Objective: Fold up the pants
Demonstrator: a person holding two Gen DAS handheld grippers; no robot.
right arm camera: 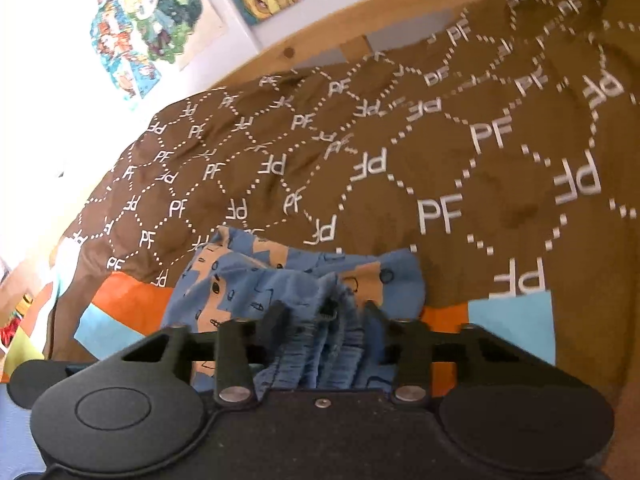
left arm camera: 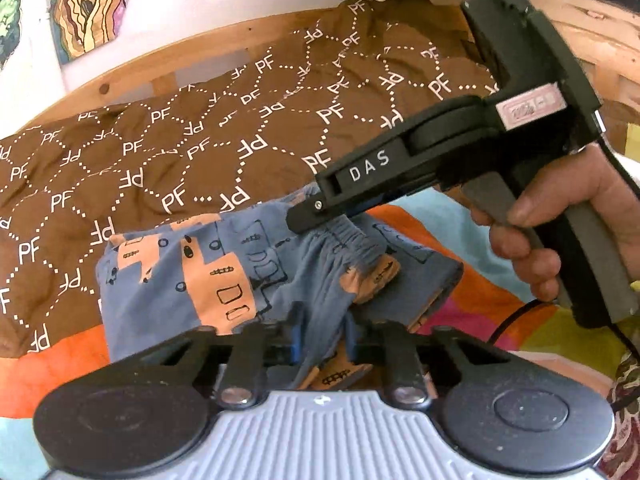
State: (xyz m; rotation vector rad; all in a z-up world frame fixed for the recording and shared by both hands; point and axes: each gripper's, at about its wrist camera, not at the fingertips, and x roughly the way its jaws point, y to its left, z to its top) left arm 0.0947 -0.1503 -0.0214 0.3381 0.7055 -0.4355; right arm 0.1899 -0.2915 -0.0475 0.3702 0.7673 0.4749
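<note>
In the left wrist view, the left hand-held gripper (left arm camera: 322, 338) is clenched on a bunch of the blue pants (left arm camera: 208, 276), which have orange shapes on them. The pants lie on the bed, partly on a brown blanket (left arm camera: 168, 148) with white "PF" letters and partly on a bright sheet (left arm camera: 472, 300) of orange, pink and light blue. The right hand-held gripper (left arm camera: 304, 220) reaches in from the right side and pinches the stretchy waistband. A hand (left arm camera: 560, 232) holds its grey handle. Behind the blanket runs the wooden bed frame (left arm camera: 168, 64), then a white wall with colourful pictures (left arm camera: 88, 4).

In the right wrist view, the right hand-held gripper (right arm camera: 326, 316) is closed on the crinkly waistband of the pants (right arm camera: 248, 280). The pants sit at the near edge of the brown blanket (right arm camera: 400, 184). The bright sheet (right arm camera: 512, 320) shows beside them. The wooden bed frame (right arm camera: 360, 16) and pictures (right arm camera: 148, 20) on the wall are behind.
</note>
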